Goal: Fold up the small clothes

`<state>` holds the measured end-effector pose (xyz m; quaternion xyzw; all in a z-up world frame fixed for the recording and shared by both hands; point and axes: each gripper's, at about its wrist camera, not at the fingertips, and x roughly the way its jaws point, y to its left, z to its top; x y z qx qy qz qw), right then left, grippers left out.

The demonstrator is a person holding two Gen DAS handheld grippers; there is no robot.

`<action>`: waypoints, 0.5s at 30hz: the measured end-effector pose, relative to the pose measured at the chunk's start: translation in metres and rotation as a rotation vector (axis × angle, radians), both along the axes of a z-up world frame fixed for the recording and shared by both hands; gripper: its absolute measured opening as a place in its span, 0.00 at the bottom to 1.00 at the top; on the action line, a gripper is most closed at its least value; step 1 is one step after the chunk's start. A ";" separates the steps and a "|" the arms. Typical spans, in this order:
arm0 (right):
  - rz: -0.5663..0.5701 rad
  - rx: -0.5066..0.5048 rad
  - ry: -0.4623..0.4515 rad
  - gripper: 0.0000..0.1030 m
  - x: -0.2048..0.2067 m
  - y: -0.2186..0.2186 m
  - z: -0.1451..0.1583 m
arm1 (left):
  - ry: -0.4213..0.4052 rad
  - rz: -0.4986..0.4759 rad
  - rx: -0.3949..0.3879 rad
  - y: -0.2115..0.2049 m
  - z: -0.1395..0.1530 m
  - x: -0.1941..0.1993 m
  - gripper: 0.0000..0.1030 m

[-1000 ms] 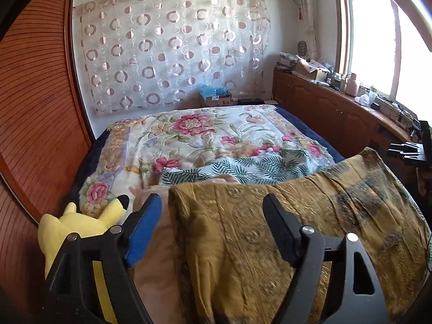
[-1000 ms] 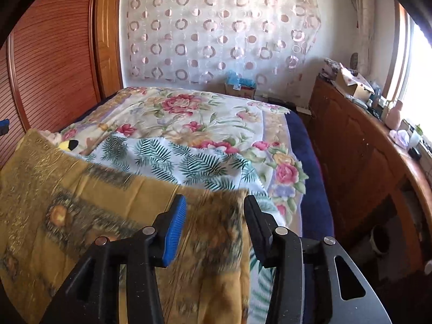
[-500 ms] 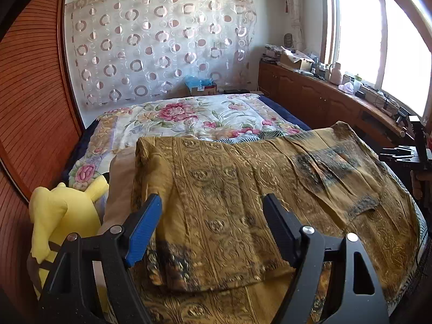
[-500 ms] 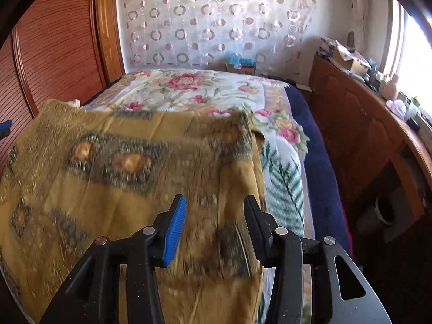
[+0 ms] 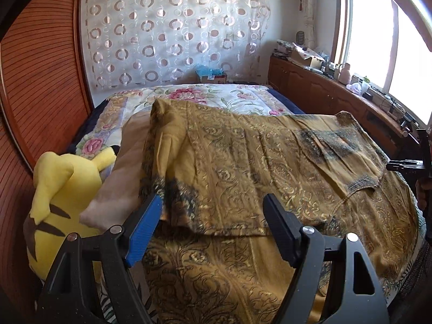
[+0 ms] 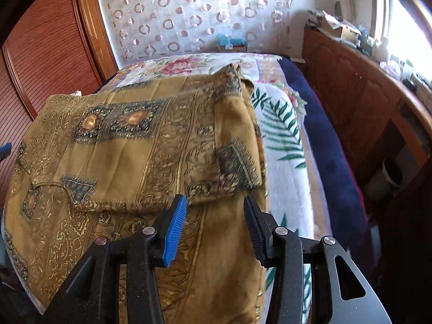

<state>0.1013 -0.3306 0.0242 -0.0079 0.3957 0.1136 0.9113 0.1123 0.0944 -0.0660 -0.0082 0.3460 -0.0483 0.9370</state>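
Note:
A mustard-gold patterned garment lies across the near end of the bed, its upper half folded forward over its lower half. It also shows in the right wrist view. My left gripper is open and empty just in front of the folded edge's left corner. My right gripper is open and empty in front of the folded edge's right corner. The right gripper also shows at the right edge of the left wrist view.
A yellow plush toy and a beige pillow lie at the garment's left. The floral quilt covers the bed beyond. A wooden cabinet runs along the right, a wooden wardrobe along the left.
The garment's top half came down from held-up to lying folded over the lower half. Both grippers have drawn back from the fold edge and stand open.

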 end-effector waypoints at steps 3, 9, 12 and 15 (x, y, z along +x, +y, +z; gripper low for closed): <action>-0.017 -0.011 0.000 0.45 0.007 0.000 0.000 | 0.009 0.019 -0.005 0.006 -0.006 -0.001 0.76; -0.048 -0.003 -0.010 0.45 0.026 0.004 -0.003 | 0.022 0.048 -0.008 0.016 -0.013 -0.001 0.76; -0.054 -0.006 -0.021 0.45 0.030 0.007 -0.005 | 0.022 0.058 -0.013 0.019 -0.014 -0.001 0.76; -0.053 -0.024 -0.047 0.45 0.027 0.009 -0.010 | 0.020 0.066 -0.018 0.023 -0.014 0.000 0.76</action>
